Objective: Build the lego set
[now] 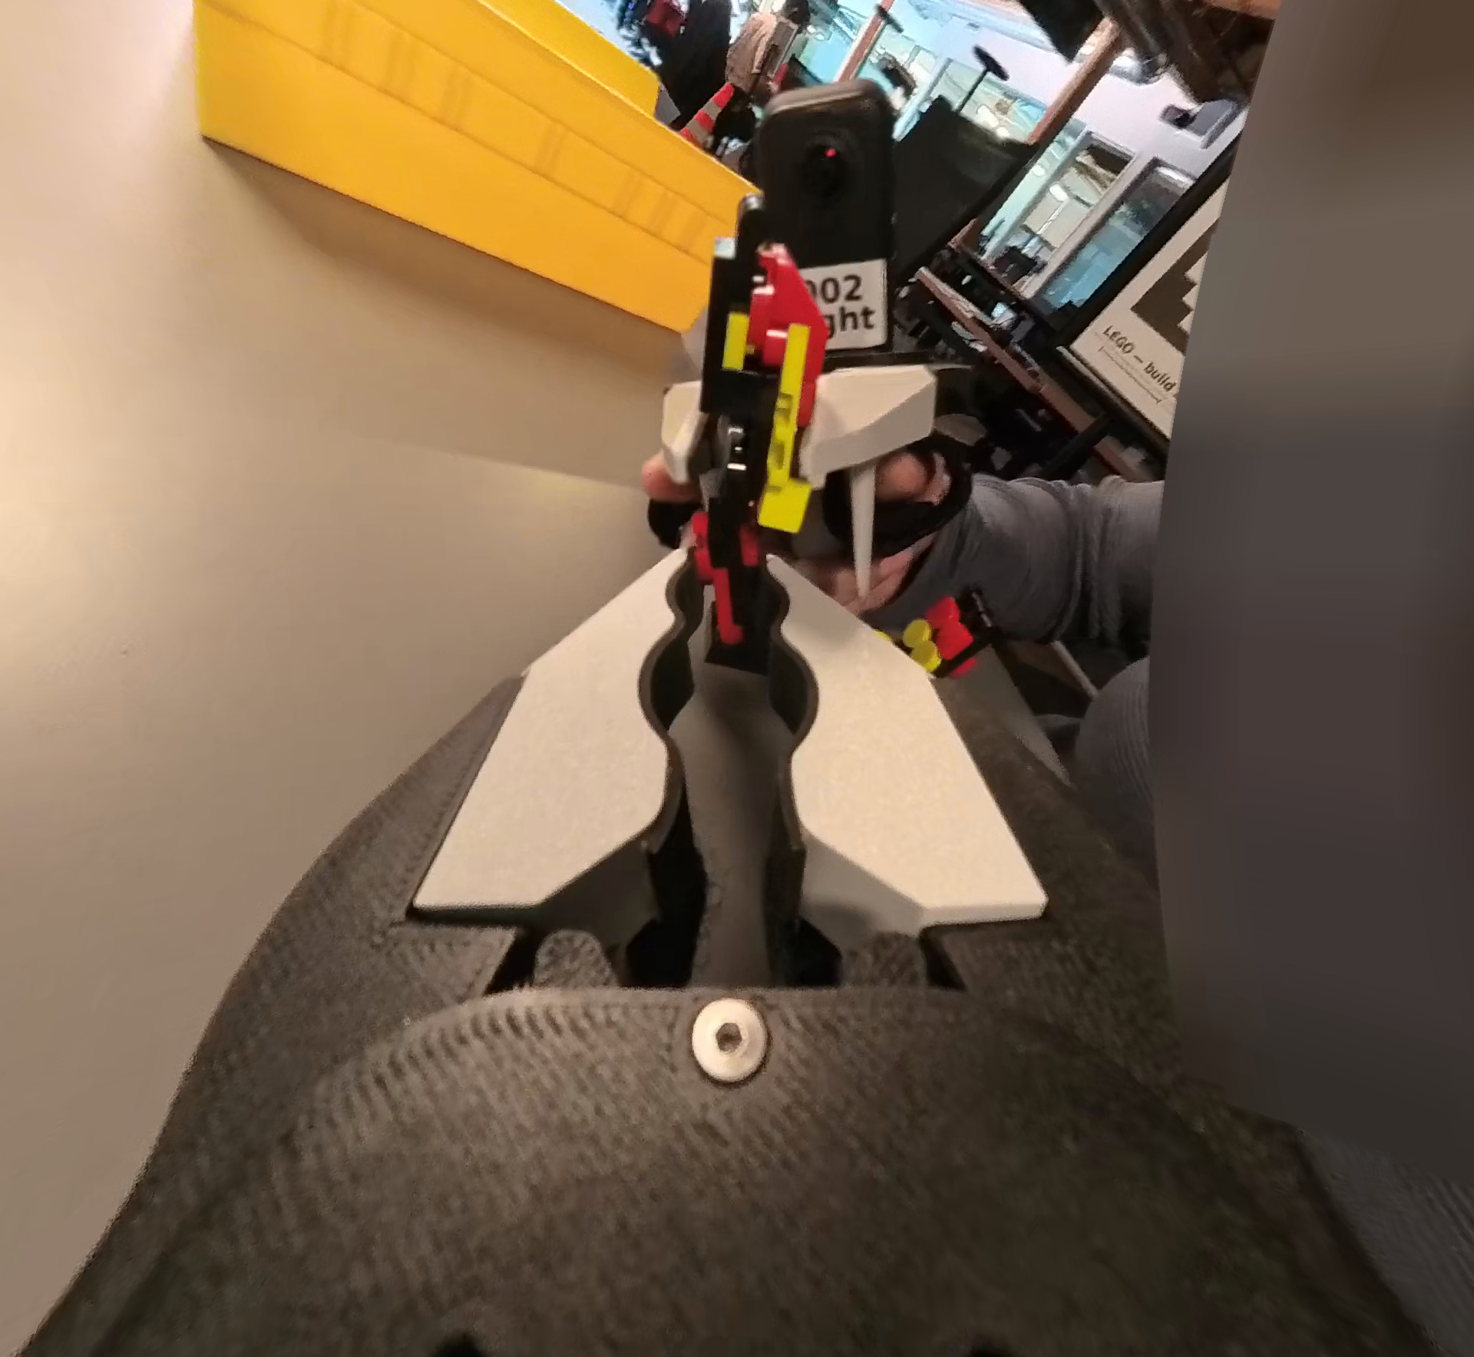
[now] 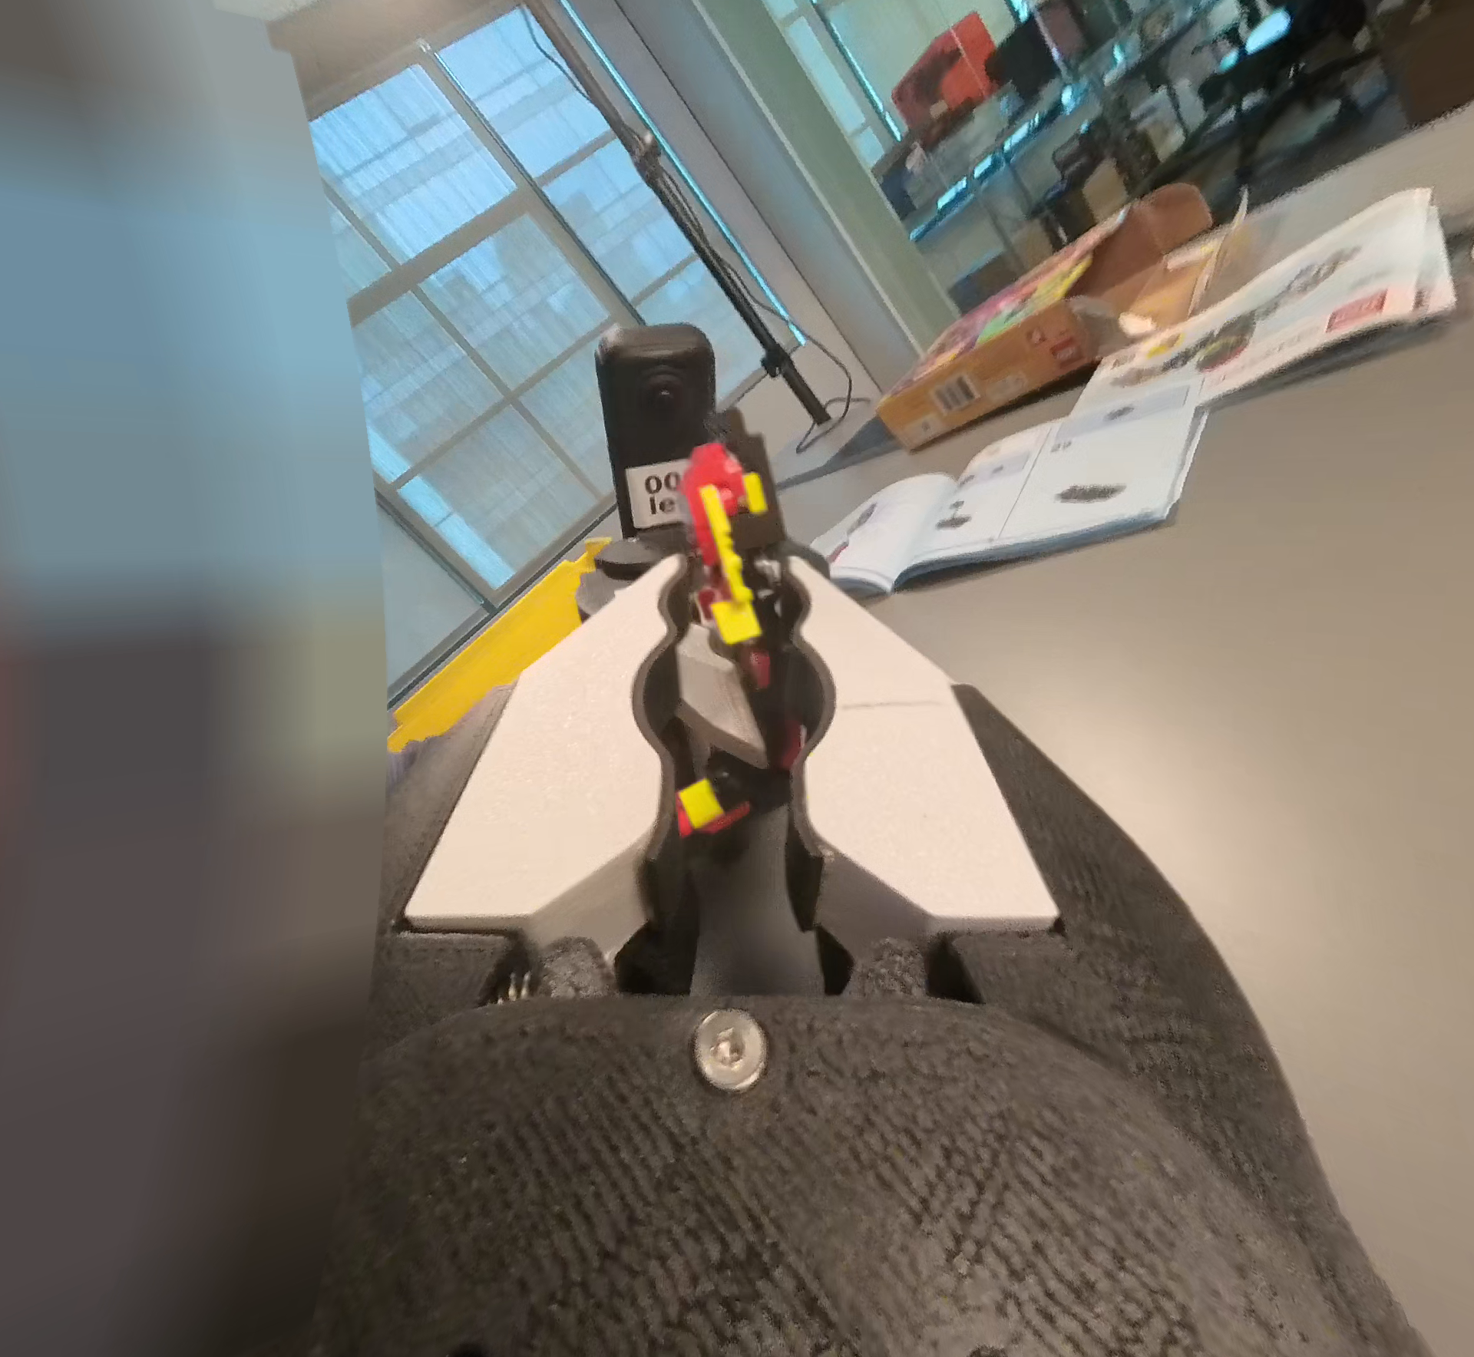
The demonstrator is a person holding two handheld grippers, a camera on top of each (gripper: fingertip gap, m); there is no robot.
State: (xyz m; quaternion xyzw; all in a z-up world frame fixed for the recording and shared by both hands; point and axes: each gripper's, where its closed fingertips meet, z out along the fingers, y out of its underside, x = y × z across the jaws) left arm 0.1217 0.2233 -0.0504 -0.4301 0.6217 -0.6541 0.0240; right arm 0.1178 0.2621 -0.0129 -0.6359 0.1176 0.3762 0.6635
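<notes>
A slim black, red and yellow lego build (image 1: 754, 425) is held in the air between my two grippers, which face each other. My left gripper (image 1: 730, 589) is shut on its lower black and red end. My right gripper (image 1: 778, 433) faces me in the left wrist view and grips the build's upper part. In the right wrist view the right gripper (image 2: 738, 581) is shut on the same build (image 2: 730, 561), whose red and yellow end sticks out past the fingertips. A small yellow and red part (image 2: 702, 800) sits deeper between the right fingers.
A yellow bin (image 1: 447, 122) stands on the grey table (image 1: 199, 521). A small red and yellow brick cluster (image 1: 941, 637) lies near the person's sleeve (image 1: 1053, 561). Open instruction booklets (image 2: 1029, 497) and a lego box (image 2: 989, 362) lie on the table to the right. About 5 cm separates my left fingertips from my right.
</notes>
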